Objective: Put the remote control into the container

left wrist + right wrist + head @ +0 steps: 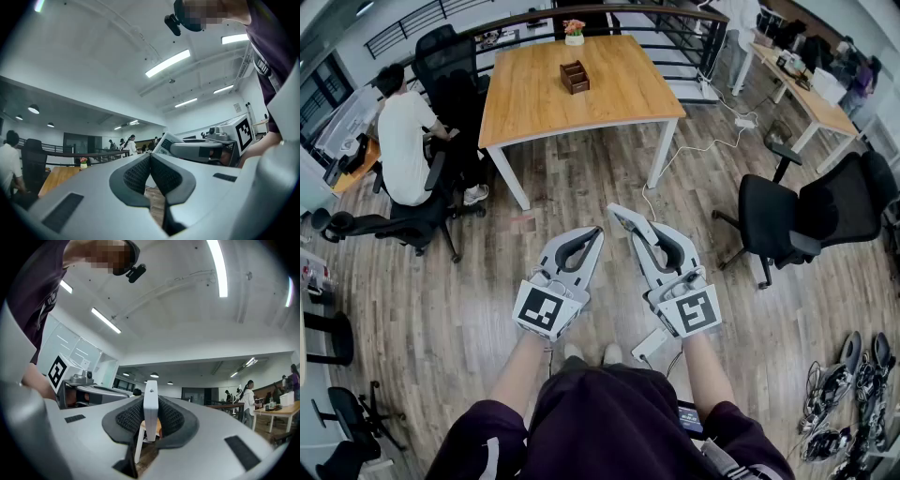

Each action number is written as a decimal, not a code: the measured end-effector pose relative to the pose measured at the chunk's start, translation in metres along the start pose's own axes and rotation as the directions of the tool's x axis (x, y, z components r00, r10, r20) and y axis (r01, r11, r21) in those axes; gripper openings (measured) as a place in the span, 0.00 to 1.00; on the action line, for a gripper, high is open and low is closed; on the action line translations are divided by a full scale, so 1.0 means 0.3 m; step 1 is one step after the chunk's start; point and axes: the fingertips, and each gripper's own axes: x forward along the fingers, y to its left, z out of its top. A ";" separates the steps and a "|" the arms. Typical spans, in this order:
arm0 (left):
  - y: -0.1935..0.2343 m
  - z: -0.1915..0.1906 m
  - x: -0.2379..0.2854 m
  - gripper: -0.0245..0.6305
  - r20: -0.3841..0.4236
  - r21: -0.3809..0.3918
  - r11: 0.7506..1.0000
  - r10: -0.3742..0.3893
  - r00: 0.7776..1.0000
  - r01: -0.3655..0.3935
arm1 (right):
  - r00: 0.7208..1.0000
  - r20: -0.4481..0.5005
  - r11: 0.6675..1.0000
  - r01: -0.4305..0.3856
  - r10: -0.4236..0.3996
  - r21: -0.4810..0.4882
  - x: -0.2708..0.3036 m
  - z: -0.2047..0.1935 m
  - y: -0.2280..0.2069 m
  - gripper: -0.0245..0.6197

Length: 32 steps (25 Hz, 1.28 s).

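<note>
While the right tool (151, 420) is clamped on the slim white remote control (151, 397), the wooden container (575, 77) stands well ahead on the bench (525, 103), upper centre of the head view. The left tool (150, 171) is closed on nothing.

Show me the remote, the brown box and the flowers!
remote (150, 406): right gripper view, its white edge between the jaws.
brown box (576, 83): head view, front wall.
flowers (574, 26): head view, the blooms.

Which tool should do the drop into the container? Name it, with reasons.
Right. The right tool is shut on the remote control; the left tool is shut on nothing. The container sits on the table ahead of both.
</note>
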 end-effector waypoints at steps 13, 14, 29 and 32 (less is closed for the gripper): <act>0.052 -0.068 0.102 0.06 -0.018 -0.015 1.000 0.012 1.000 -0.012 | 1.000 -0.016 1.000 -0.010 0.011 0.027 0.063 -0.080 -0.091 0.18; 0.072 -0.089 0.108 0.06 -0.039 -0.014 1.000 0.009 0.999 -0.010 | 1.000 -0.019 1.000 -0.009 0.010 0.029 0.083 -0.093 -0.097 0.18; 0.533 -0.192 0.220 0.06 -0.036 -0.056 0.998 -0.035 0.999 0.033 | 0.996 -0.076 0.999 0.047 -0.045 0.027 0.518 -0.205 -0.152 0.18; 0.583 -0.192 0.242 0.06 -0.024 -0.068 0.997 -0.045 0.999 0.044 | 0.995 -0.076 0.998 0.061 -0.059 0.018 0.562 -0.195 -0.162 0.18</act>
